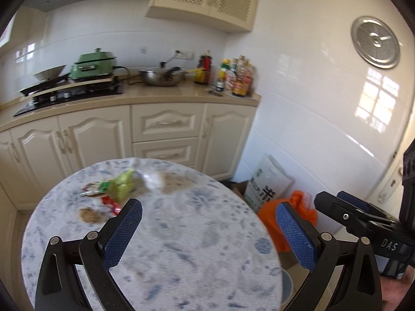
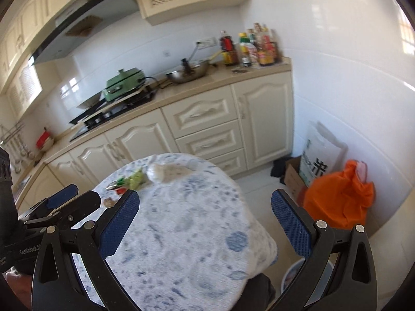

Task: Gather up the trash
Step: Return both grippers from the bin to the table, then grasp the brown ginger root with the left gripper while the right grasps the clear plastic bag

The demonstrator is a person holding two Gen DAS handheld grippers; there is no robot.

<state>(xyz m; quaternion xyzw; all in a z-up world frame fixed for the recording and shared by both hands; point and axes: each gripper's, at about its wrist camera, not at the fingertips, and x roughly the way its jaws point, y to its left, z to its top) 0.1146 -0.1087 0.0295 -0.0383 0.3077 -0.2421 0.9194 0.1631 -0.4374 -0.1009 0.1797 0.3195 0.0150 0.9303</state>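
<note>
A round table with a blue-and-white cloth [image 1: 181, 233] holds trash on its far left side: a green wrapper [image 1: 122, 185], a red wrapper [image 1: 110, 203], a clear crumpled plastic bag [image 1: 155, 178] and a brown crumb patch [image 1: 89, 215]. The same pile shows in the right wrist view, with the green wrapper [image 2: 135, 178] and the plastic bag [image 2: 166, 172]. My left gripper [image 1: 208, 216] is open and empty above the table, short of the trash. My right gripper [image 2: 205, 206] is open and empty over the table's right edge.
A small round bin [image 2: 293, 277] stands on the floor under the table's right edge. An orange bag [image 2: 339, 202], a white rice sack [image 2: 319, 158] and a cardboard box [image 2: 291, 176] sit by the wall. Cream cabinets [image 1: 166, 132] with a stove and wok stand behind.
</note>
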